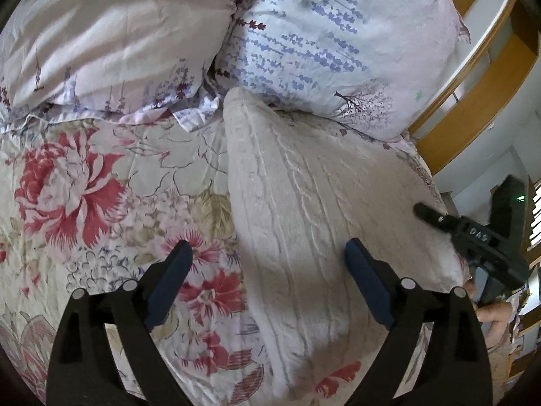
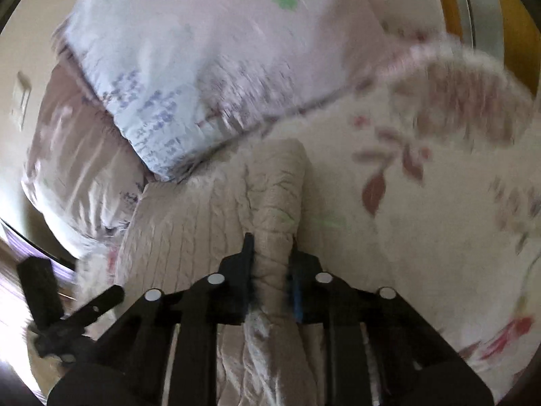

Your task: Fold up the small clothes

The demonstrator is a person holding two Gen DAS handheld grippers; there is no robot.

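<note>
A cream cable-knit garment [image 1: 304, 203] lies on the floral bedspread [image 1: 84, 186], stretched toward the pillows. My left gripper [image 1: 267, 264] is open just above its near left part, one finger over the bedspread, one over the knit. My right gripper [image 1: 419, 209] shows at the garment's right edge. In the right wrist view the right gripper [image 2: 270, 253] is shut on a bunched fold of the garment [image 2: 277, 203], lifted slightly. The left gripper also shows in the right wrist view [image 2: 101, 301] at the lower left.
Two pillows [image 1: 338, 40] lie at the head of the bed, a plain one [image 1: 118, 34] on the left. A wooden headboard and shelves [image 1: 473, 84] stand to the right. The bed's right edge is close to the garment.
</note>
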